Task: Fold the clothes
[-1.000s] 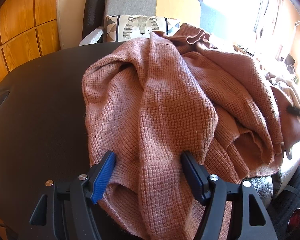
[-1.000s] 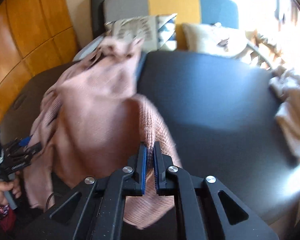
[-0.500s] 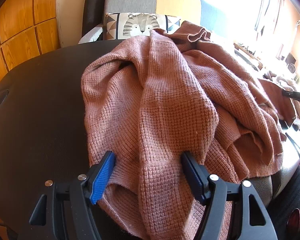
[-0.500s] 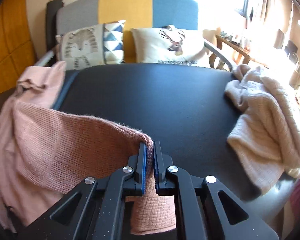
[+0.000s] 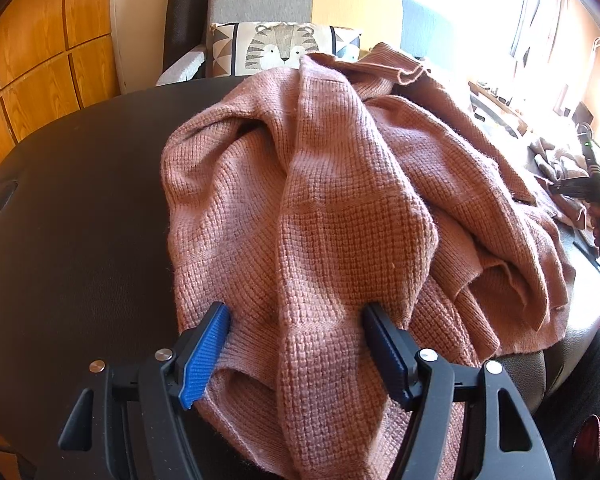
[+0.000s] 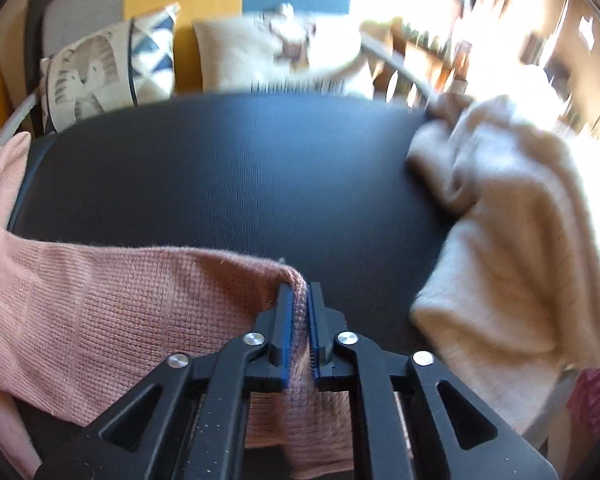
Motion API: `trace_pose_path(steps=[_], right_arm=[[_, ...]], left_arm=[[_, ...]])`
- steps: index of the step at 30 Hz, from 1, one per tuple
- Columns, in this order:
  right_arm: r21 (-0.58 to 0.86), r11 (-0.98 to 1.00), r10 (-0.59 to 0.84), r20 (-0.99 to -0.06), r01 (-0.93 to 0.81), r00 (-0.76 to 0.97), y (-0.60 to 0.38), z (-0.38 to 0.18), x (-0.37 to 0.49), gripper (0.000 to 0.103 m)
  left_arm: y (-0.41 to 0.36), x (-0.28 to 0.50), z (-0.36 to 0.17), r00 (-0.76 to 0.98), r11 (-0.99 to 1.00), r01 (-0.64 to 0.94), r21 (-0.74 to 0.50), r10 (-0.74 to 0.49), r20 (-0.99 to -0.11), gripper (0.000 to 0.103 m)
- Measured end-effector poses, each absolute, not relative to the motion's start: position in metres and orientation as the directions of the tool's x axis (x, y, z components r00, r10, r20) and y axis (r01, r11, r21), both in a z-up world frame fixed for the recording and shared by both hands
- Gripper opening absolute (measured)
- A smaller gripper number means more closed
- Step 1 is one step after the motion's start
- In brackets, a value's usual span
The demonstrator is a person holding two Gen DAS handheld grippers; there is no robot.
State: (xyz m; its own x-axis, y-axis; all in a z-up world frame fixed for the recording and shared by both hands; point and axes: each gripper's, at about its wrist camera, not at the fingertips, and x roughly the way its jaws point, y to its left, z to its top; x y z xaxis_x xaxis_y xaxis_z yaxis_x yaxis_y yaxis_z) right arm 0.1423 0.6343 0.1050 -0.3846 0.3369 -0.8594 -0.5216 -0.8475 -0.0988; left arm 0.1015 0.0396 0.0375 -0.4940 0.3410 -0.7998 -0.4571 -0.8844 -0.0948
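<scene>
Pink waffle-knit sweater (image 5: 340,208) lies bunched in a heap on the dark table (image 5: 80,220), its near folds spilling over the front edge. The left gripper (image 5: 296,344) stands spread wide, one blue pad on each side of a thick ridge of knit, not yet biting. The right gripper (image 6: 298,312) is pressed together on a thin edge of the same sweater (image 6: 100,312), which runs as a drawn band away to the left while the loose end hangs below the jaws.

Judgement on the step: the garment is being drawn out toward flat, and nothing yet reads as a fold. To do it well, the left gripper should close on a single hem or edge, not on the fat ridge now between its pads (a bundle of layers would drag the whole heap along). The right pinch sits close to the cloth's border, so any pull ought to be steady; a jerk could slip the knit out.

Edges and room: open dark surface lies ahead of the right gripper, enough to spread the body. A cream sweater (image 6: 512,240) lies crumpled at the right side of the table and limits travel that way. Cushions (image 6: 100,68) and a sofa back stand beyond the far edge. The right view is partly blurred.
</scene>
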Motion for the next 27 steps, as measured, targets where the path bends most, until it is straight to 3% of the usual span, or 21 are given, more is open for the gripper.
trace_pose_path(steps=[2,5,7,11,16,19,24,27], right_arm=[[-0.112,-0.820,0.378,-0.842,-0.561,-0.384,0.630,0.111,0.143,0.017],[-0.030,-0.816,0.404,-0.745,-0.577,-0.532,0.595,0.142,0.155,0.022],[0.082,-0.869,0.290,-0.714,-0.488,-0.637,0.560,0.150,0.154,0.031],[0.239,-0.936,-0.003,-0.741,-0.260,-0.672,0.488,0.131,0.130,0.031],[0.340,-0.928,-0.164,-0.736,-0.150,-0.656,0.414,0.104,0.115,0.031],[0.247,-0.954,-0.096,-0.789,-0.171,-0.606,0.387,0.086,0.104,0.031],[-0.039,-0.990,0.120,-0.755,-0.138,-0.644,0.347,0.077,0.103,0.031],[-0.018,-0.987,0.121,-0.748,-0.162,-0.653,0.348,0.077,0.105,0.031]], left_arm=[[0.040,0.101,0.037,-0.493,-0.884,-0.457,-0.095,0.341,-0.800,0.071],[0.042,0.102,0.037,-0.494,-0.885,-0.457,-0.096,0.342,-0.800,0.072],[0.043,0.102,0.037,-0.496,-0.886,-0.454,-0.097,0.342,-0.798,0.073],[0.040,0.101,0.039,-0.494,-0.886,-0.449,-0.118,0.356,-0.793,0.073],[0.024,0.094,0.045,-0.483,-0.884,-0.430,-0.186,0.399,-0.780,0.072],[0.012,0.082,0.048,-0.486,-0.891,-0.393,-0.229,0.413,-0.770,0.071],[0.005,0.073,0.052,-0.408,-0.856,-0.393,-0.335,0.489,-0.771,0.070],[0.012,0.081,0.053,-0.395,-0.848,-0.424,-0.319,0.489,-0.778,0.070]])
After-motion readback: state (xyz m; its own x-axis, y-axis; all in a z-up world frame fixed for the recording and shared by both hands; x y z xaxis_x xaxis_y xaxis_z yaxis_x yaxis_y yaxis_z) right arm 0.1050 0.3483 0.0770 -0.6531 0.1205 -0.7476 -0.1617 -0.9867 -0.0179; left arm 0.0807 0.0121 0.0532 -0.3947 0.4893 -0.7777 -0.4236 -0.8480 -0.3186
